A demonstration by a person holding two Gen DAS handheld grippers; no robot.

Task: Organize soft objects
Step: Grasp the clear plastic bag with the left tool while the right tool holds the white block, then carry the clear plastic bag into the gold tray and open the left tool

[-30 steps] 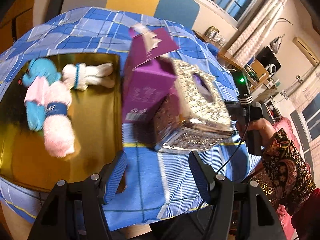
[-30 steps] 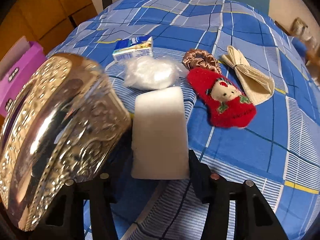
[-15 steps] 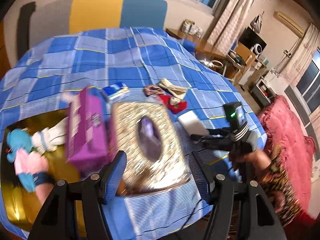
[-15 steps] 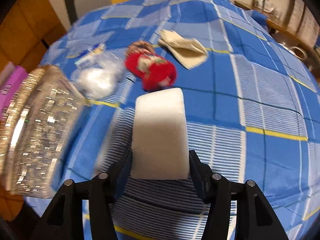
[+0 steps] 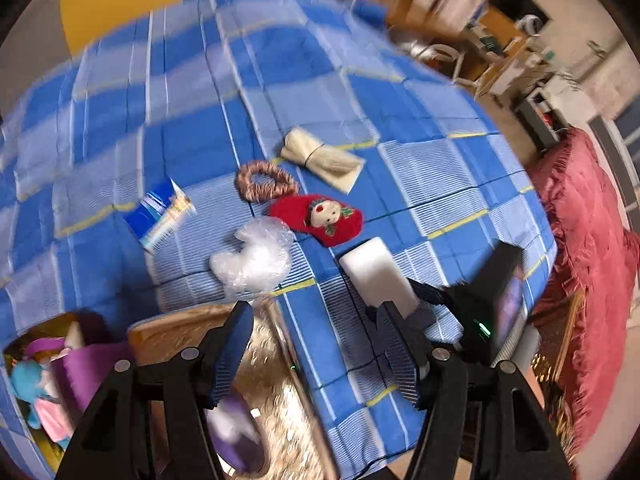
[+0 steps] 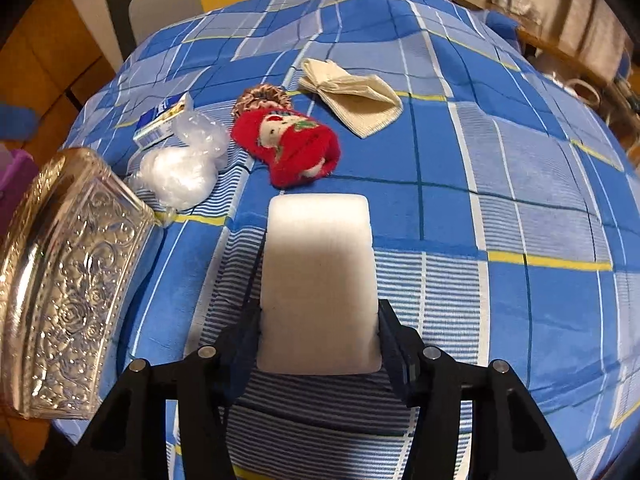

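Blue plaid cloth (image 6: 500,168) with yellow lines covers the whole table. On it, the white sponge block (image 6: 320,280) stands between the fingers of the right gripper (image 6: 319,336), whose jaws are closing with both pads against the block's sides. Just beyond the block lies a red plush doll (image 6: 292,146), with a brown scrunchie (image 6: 262,96) touching its far end and a folded cream cloth (image 6: 354,94) farther right. Left of the doll sits a crinkled clear plastic bag (image 6: 182,160), and past that a small blue-and-white carton (image 6: 162,120). An embossed silver tissue box (image 6: 68,280) fills the near left. The left gripper (image 5: 318,356) hangs above that silver box, its blue-padded jaws spread wide with nothing between them.
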